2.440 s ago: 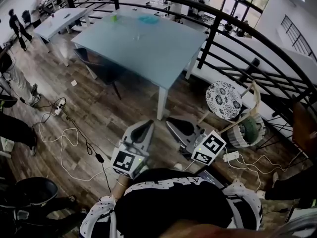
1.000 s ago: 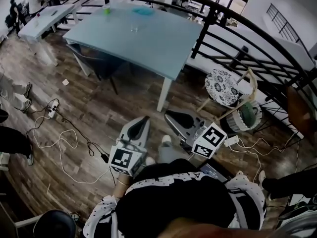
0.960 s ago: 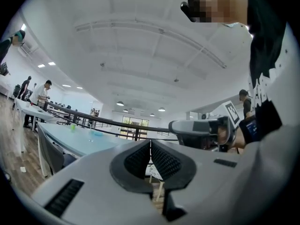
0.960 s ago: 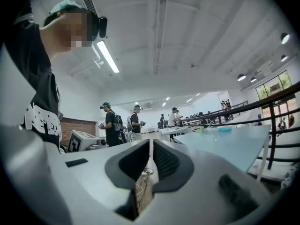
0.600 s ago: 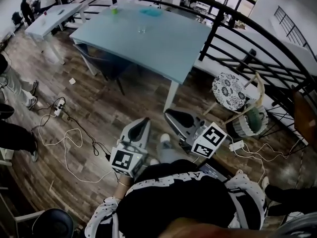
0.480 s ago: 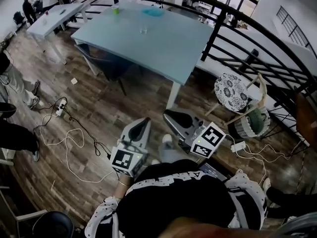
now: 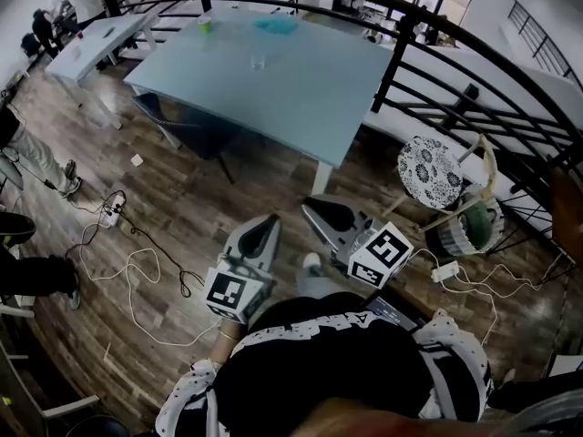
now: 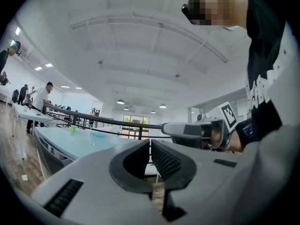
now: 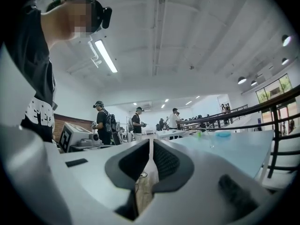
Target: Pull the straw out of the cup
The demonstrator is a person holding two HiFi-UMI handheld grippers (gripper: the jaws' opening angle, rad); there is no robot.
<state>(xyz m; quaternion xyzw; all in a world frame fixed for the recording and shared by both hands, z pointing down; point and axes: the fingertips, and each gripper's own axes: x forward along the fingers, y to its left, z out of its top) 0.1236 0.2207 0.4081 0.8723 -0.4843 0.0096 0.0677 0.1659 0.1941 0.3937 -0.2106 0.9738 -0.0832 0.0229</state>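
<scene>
A person in a black-and-white top stands on a dark wood-plank floor (image 7: 205,198), holding the left grey two-jaw gripper (image 7: 270,223) and the right grey two-jaw gripper (image 7: 315,209) side by side close to the body. Each gripper's own view shows its ribbed black jaws pressed together with nothing between them. The small clear glass cup (image 7: 259,61) stands well apart from both grippers, on the far half of a large pale blue rectangular table (image 7: 301,94); at this distance the straw cannot be made out. A small green cup (image 7: 206,25) and a shallow blue dish (image 7: 273,25) sit near the table's far edge. A curved black metal railing (image 7: 398,55) runs beside the table on the right, with a round floral-patterned chair seat (image 7: 428,172) beyond it. White cables (image 7: 137,276) trail loosely across the floor to the person's left
</scene>
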